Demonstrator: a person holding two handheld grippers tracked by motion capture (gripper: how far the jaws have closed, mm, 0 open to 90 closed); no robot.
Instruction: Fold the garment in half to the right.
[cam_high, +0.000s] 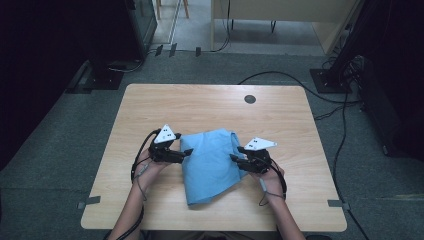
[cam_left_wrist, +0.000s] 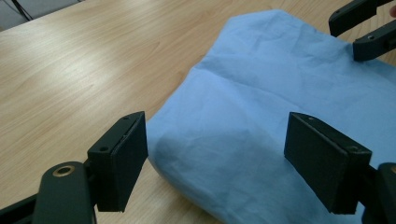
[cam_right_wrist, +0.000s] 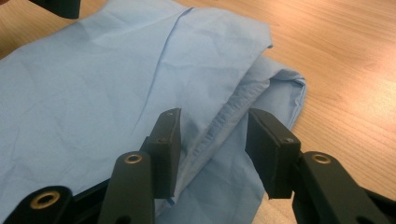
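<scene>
Lying folded on the wooden bench (cam_high: 150, 110), a light blue cloth (cam_high: 210, 162) sits just below the middle of the high view, its long side running from upper right to lower left. Left tool (cam_high: 186, 151) sits at the cloth's left edge, at centre-left of the frame; right tool (cam_high: 234, 157) sits at the cloth's right edge, right of centre.

Left gripper view: left tool (cam_left_wrist: 215, 163) has its jaws spread wide, one over bare bench at lower left, the other over cloth (cam_left_wrist: 261, 107) at lower right. Cloth edge lies between them; the pads do not press on it. The right tool's jaw tips show at the upper right corner.

Right gripper view: right tool (cam_right_wrist: 212, 154) has its jaws partly spread, straddling a stitched hem and fold of the cloth (cam_right_wrist: 93, 84) at bottom centre. A gap shows on both sides of the fabric; no pinch. Folded layers stack at the right edge of the cloth.

A small dark round disc (cam_high: 250, 99) is set in the bench at upper centre of the high view.
</scene>
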